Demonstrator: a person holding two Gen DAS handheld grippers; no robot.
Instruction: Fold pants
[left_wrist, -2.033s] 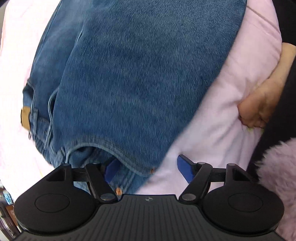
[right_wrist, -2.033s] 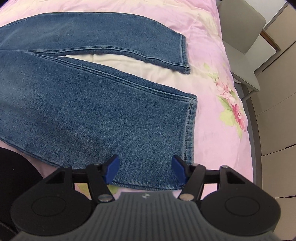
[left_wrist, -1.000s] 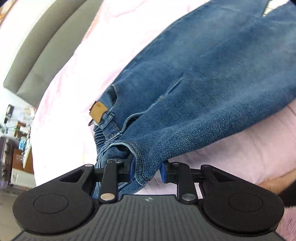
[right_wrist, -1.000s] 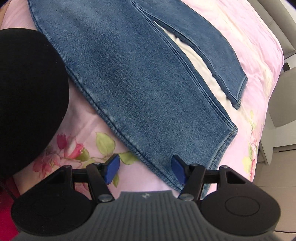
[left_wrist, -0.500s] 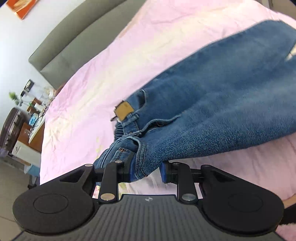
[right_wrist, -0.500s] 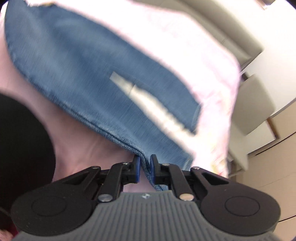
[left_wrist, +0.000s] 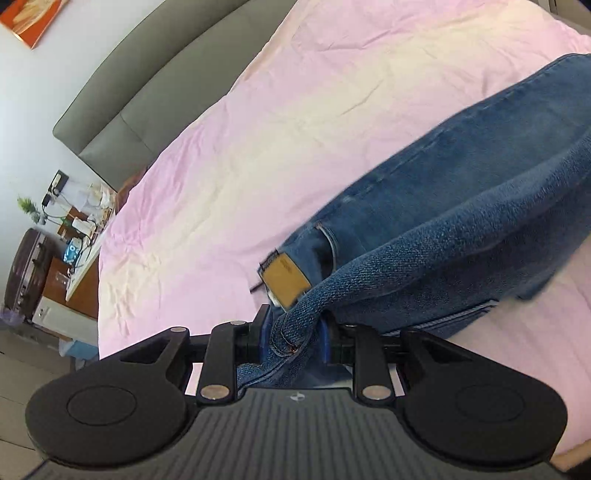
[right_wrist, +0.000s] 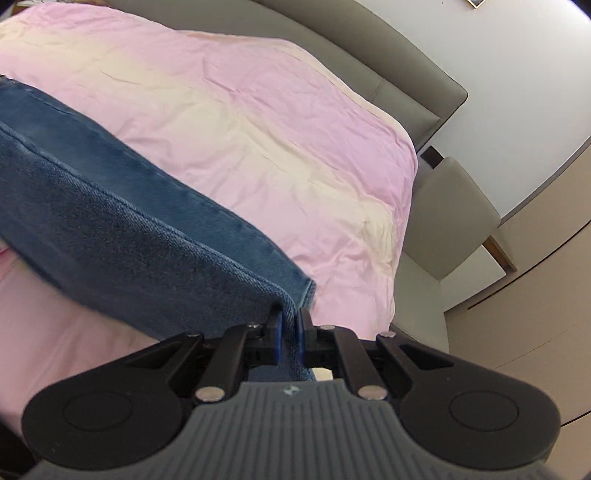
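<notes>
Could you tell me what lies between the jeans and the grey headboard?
Only bare pink bedsheet lies between the jeans and the headboard, in both wrist views.

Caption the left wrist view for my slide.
Left hand-held gripper clamps the jeans waistband, lifting it above the pink bedspread.

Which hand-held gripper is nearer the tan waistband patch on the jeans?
Left. The left hand-held gripper grips the jeans beside the patch; the right hand-held gripper clamps a leg hem.
</notes>
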